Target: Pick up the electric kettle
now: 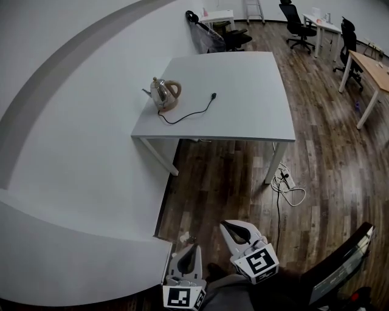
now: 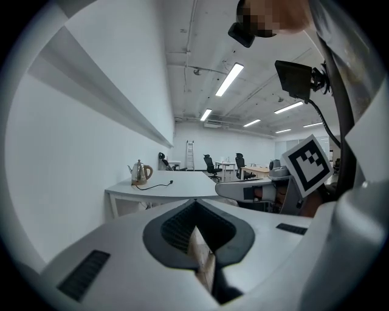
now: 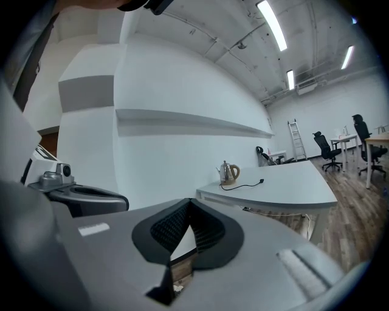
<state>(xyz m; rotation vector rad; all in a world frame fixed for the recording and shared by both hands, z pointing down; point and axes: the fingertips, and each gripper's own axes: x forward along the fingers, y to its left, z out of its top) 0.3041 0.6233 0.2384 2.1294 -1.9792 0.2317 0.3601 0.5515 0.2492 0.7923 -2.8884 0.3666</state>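
Since kettle [image 1: 164,93] sits on bench [image 1: 243,91] well ahead of left hand-held gripper [image 1: 189,255] and right hand-held gripper [image 1: 236,231], both jaws together, empty, we judge approach in hand; next we near, spread jaws, grasp handle [image 1: 175,90].

An open-plan office: beyond the white worktop [image 1: 243,91] stand black swivel chairs [image 1: 298,24] and more desks [image 1: 371,70], a stepladder [image 1: 254,9] stands behind it, a power strip [image 1: 287,179] lies on the wood-look floor [image 1: 328,152] beside it, strip lights [image 2: 230,79] run overhead
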